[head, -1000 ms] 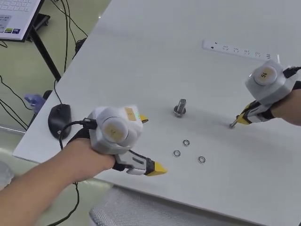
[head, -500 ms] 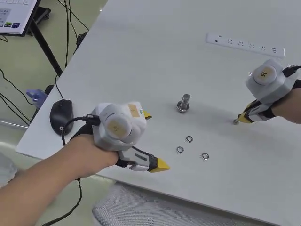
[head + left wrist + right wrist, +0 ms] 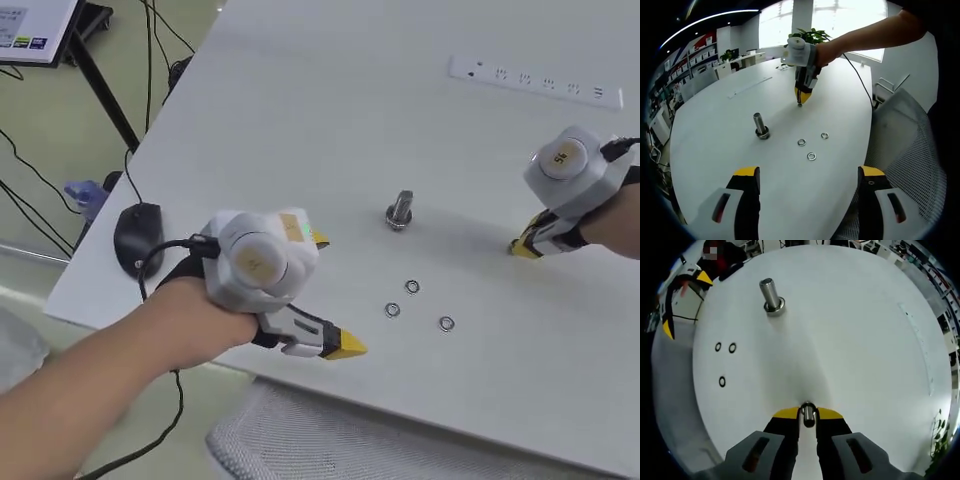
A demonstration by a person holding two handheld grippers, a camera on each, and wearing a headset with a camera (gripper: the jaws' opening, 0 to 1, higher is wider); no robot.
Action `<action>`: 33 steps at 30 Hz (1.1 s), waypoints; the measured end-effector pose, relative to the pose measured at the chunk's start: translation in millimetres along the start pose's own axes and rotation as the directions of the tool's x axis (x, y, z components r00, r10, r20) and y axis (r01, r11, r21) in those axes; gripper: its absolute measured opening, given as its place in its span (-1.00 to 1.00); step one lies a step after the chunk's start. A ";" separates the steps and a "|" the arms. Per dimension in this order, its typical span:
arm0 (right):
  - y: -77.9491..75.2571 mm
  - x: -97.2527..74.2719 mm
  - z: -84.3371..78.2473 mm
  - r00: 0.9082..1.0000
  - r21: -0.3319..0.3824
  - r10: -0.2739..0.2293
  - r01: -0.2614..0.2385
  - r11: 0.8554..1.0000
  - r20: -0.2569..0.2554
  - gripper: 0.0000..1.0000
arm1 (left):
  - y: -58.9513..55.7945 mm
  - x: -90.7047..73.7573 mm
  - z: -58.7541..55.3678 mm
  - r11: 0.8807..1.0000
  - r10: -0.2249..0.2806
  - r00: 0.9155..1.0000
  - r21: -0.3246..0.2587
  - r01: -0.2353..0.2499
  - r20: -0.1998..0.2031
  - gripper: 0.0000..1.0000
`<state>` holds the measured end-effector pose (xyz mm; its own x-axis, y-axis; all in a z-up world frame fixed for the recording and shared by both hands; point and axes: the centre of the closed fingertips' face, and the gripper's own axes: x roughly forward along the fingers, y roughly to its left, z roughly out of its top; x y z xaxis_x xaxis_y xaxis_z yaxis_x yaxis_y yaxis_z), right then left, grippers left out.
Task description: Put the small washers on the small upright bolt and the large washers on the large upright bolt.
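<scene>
My right gripper (image 3: 808,416) is shut on the small bolt (image 3: 808,415), holding it upright on the white table (image 3: 300,130); in the head view this gripper (image 3: 524,248) is at the right. The large bolt (image 3: 400,211) stands upright mid-table, to its left. Three small washers (image 3: 412,287) (image 3: 392,310) (image 3: 446,323) lie flat in front of the large bolt. My left gripper (image 3: 332,294) hovers open at the table's near edge, left of the washers. In the left gripper view the washers (image 3: 811,156) lie ahead of the open gripper (image 3: 809,172), with the large bolt (image 3: 760,126) beyond.
A white power strip (image 3: 535,82) lies at the table's far right. A black mouse (image 3: 138,236) with its cable sits at the left edge. A grey mesh chair (image 3: 300,440) is below the near edge. Cables run on the floor at left.
The head camera has shifted, so the whole scene sits slightly right and higher. Both grippers, the bolts and the washers keep about the same places.
</scene>
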<state>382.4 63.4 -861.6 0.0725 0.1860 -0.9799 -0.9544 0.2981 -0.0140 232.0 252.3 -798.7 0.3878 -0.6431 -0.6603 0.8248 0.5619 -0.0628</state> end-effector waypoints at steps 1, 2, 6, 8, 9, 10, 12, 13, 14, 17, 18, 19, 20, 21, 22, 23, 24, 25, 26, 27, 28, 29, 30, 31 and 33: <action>-0.1 0.4 0.0 1.000 -0.001 0.000 0.000 1.000 0.001 -0.75 | -0.4 -0.1 0.3 1.000 -0.001 1.000 -0.001 0.001 0.001 0.59; -0.2 1.0 -0.3 1.000 -0.002 -0.001 0.001 1.000 0.000 -0.75 | -1.0 -0.4 0.0 1.000 -0.002 1.000 -0.002 0.002 0.001 0.59; -0.2 3.3 -1.3 1.000 -0.003 0.000 0.000 1.000 0.000 -0.75 | -1.2 -0.3 -1.7 1.000 -0.003 1.000 -0.003 0.003 -0.004 0.58; -0.7 4.1 -1.8 1.000 -0.003 0.000 0.000 1.000 -0.003 -0.75 | -2.2 -0.5 -2.4 1.000 -0.005 1.000 -0.005 0.005 -0.006 0.58; -0.2 4.7 -2.4 1.000 -0.003 0.002 -0.002 1.000 -0.006 -0.75 | -2.6 -0.7 -2.9 1.000 -0.006 1.000 -0.004 0.006 -0.007 0.57; 0.3 5.3 -2.2 1.000 -0.004 0.006 -0.006 1.000 -0.005 -0.75 | -2.9 -0.9 -3.5 1.000 -0.006 1.000 -0.002 0.006 -0.009 0.57; 0.0 5.5 -2.1 1.000 -0.006 0.005 -0.005 1.000 -0.006 -0.74 | -3.3 -1.5 -4.5 1.000 -0.006 1.000 -0.006 0.006 -0.010 0.56; -0.1 5.4 -2.0 1.000 -0.004 0.006 -0.006 1.000 -0.006 -0.74 | -3.4 -1.7 -4.6 1.000 -0.006 1.000 -0.008 0.006 -0.010 0.56; 0.0 5.4 -1.9 1.000 -0.004 0.007 -0.007 1.000 -0.006 -0.74 | -3.3 -1.8 -4.8 1.000 -0.005 1.000 -0.007 0.005 -0.010 0.56; 0.1 5.4 -1.7 1.000 -0.006 0.008 -0.008 1.000 -0.008 -0.74 | -2.9 -1.7 -5.7 1.000 -0.005 1.000 -0.008 0.005 -0.013 0.56; 0.3 5.4 -1.8 1.000 -0.007 0.009 -0.009 1.000 -0.009 -0.74 | -2.9 -1.6 -5.8 1.000 -0.005 1.000 -0.008 0.005 -0.013 0.56; 0.7 5.2 -1.8 1.000 -0.008 0.009 -0.009 1.000 -0.011 -0.74 | -2.8 -1.5 -5.9 1.000 -0.005 1.000 -0.007 0.005 -0.014 0.55; 0.8 5.2 -1.8 1.000 -0.008 0.010 -0.010 1.000 -0.012 -0.74 | -2.9 -1.2 -5.9 1.000 -0.006 1.000 -0.007 0.005 -0.014 0.55; 0.9 5.3 -1.9 1.000 -0.007 0.010 -0.010 1.000 -0.015 -0.74 | -3.0 -1.0 -5.8 1.000 -0.006 1.000 -0.007 0.006 -0.014 0.55; 1.0 5.5 -2.0 1.000 -0.004 0.010 -0.010 1.000 -0.017 -0.74 | -3.1 -0.7 -5.2 1.000 -0.007 1.000 -0.007 0.007 -0.013 0.55; 0.9 5.6 -2.0 1.000 -0.004 0.010 -0.010 1.000 -0.017 -0.74 | -3.0 -0.6 -5.0 1.000 -0.006 1.000 -0.007 0.006 -0.013 0.55; 0.9 5.6 -2.1 1.000 -0.003 0.011 -0.011 1.000 -0.018 -0.74 | -3.0 -0.4 -4.5 1.000 -0.007 1.000 -0.007 0.007 -0.011 0.55; 1.0 5.6 -2.1 1.000 0.000 0.011 -0.011 1.000 -0.018 -0.73 | -2.9 -0.4 -4.2 1.000 -0.007 1.000 -0.009 0.007 -0.010 0.55; 0.9 5.6 -2.1 1.000 0.003 0.011 -0.011 1.000 -0.017 -0.73 | -3.0 -0.3 -3.6 1.000 -0.008 1.000 -0.009 0.008 -0.007 0.55; 0.9 5.6 -2.1 1.000 0.010 0.012 -0.012 1.000 -0.016 -0.73 | -3.2 -0.3 -3.4 1.000 -0.010 1.000 -0.009 0.010 -0.006 0.55; 1.7 5.9 -1.4 1.000 0.014 0.018 -0.018 1.000 -0.009 -0.72 | -3.2 -0.3 -3.5 1.000 -0.011 1.000 -0.006 0.011 -0.009 0.55; 3.3 6.2 -0.7 1.000 0.019 0.027 -0.027 0.999 -0.002 -0.67 | -2.9 -0.4 -3.9 1.000 -0.012 1.000 -0.003 0.012 -0.011 0.55; 2.9 6.1 -0.9 1.000 0.023 0.024 -0.024 0.999 -0.001 -0.62 | -2.7 -0.5 -3.9 1.000 -0.013 1.000 -0.002 0.013 -0.011 0.55; 1.8 5.7 -1.1 1.000 0.015 0.017 -0.017 1.000 -0.001 -0.60 | -1.9 -0.8 -4.0 1.000 -0.012 1.000 -0.004 0.012 -0.011 0.55; 0.5 4.7 -1.5 1.000 0.010 0.013 -0.013 1.000 -0.004 -0.60 | -0.6 -1.6 -4.1 1.000 -0.010 1.000 -0.004 0.010 -0.010 0.55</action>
<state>381.8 63.0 -866.4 0.0590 0.1865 -0.9807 -0.9523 0.3052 0.0007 229.2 255.1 -800.7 0.3755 -0.6433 -0.6673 0.8269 0.5576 -0.0723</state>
